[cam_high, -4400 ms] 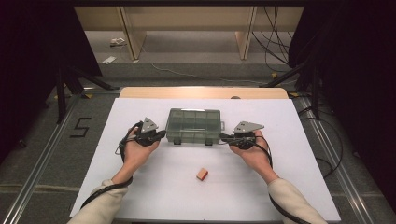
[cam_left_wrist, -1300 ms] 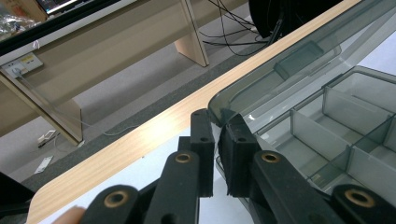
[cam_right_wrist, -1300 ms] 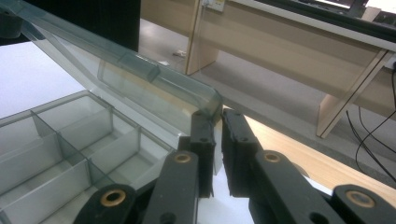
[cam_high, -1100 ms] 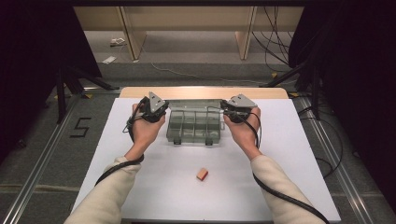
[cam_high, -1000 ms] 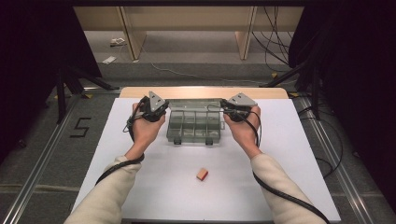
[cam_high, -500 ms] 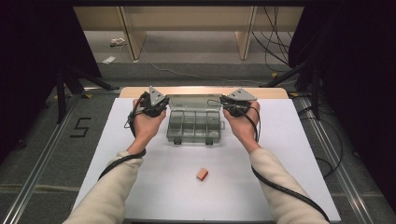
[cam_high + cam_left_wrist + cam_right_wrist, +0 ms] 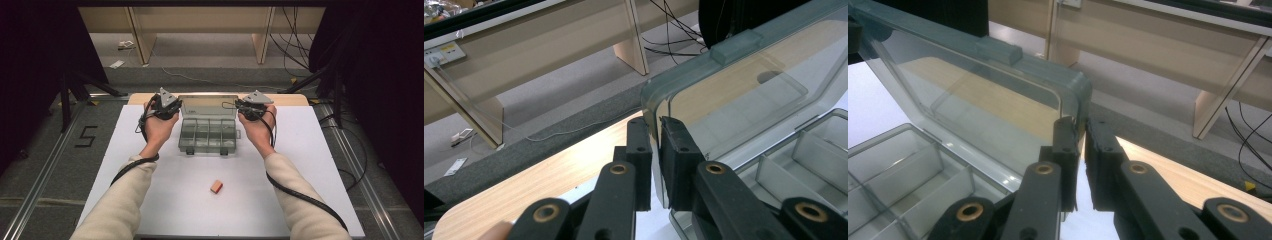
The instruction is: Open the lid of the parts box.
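A clear grey plastic organizer box (image 7: 207,135) with several empty compartments sits at the back middle of the white table. Its lid (image 7: 208,106) stands swung up and back. My left gripper (image 7: 172,107) is shut on the lid's left edge (image 7: 655,131), and my right gripper (image 7: 242,106) is shut on the lid's right edge (image 7: 1079,120). In both gripper views the thin lid rim runs between the two black jaws. A small orange block (image 7: 216,187) lies alone on the table, nearer the person than the box.
The white table top (image 7: 310,165) has a wooden strip (image 7: 295,99) along its far edge. Beyond it are grey floor, wooden furniture legs (image 7: 139,35) and loose cables (image 7: 295,30). A "5" (image 7: 86,136) is marked on the floor at left.
Both grippers moved from the box's lower sides up and toward the far edge, swinging the lid from closed to open. The orange block has stayed put.
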`<state>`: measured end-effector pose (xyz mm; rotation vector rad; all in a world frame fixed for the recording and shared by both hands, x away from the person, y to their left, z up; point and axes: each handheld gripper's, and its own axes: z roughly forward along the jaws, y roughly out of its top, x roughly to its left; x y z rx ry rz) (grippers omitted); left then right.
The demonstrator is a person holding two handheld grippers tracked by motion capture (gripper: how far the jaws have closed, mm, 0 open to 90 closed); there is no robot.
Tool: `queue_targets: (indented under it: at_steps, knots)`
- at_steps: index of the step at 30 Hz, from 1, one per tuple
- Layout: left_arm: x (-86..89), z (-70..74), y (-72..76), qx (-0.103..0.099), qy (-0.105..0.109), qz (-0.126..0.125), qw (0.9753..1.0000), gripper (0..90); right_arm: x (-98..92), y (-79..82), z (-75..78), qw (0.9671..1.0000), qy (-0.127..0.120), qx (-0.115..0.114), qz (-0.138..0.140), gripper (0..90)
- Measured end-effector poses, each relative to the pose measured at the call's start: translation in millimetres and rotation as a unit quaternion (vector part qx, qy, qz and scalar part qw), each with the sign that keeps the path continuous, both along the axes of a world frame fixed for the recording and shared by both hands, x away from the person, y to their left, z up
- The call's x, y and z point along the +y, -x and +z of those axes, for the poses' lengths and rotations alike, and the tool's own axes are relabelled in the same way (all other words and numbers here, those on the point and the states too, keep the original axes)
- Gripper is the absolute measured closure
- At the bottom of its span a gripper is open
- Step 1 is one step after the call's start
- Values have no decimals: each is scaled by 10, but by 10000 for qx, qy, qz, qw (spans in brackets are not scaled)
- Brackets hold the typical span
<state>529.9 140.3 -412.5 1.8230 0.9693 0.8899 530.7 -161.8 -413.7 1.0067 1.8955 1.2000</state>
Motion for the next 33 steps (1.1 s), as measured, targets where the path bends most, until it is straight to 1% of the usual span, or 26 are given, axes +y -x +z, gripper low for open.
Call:
queue_targets:
  at_steps: [7, 11, 14, 22, 25, 28, 33]
  knots:
    - [-4, -28, -63, 7, 120, 39, 9999, 831, 5, -58, -36, 9999, -88, 14, -59, 848]
    - [-9, -82, -107, 86, 165, 83, 9998, 832, 5, -76, -57, 9999, -127, 29, -84, 849]
    - [-12, -120, -132, 126, 257, 121, 9995, 834, 11, -89, -69, 9998, -151, 35, -118, 849]
    - [-5, -147, -174, 190, 386, 149, 9990, 838, 14, -123, -106, 9996, -218, 55, -159, 851]
    - [-6, -149, -185, 189, 386, 155, 9990, 838, 19, -132, -127, 9996, -221, 69, -183, 850]
    - [-5, -159, -192, 205, 428, 181, 9987, 840, 21, -141, -153, 9995, -234, 86, -202, 851]
    - [-3, -169, -210, 231, 456, 187, 9985, 841, 24, -166, -211, 9994, -195, 188, -215, 849]
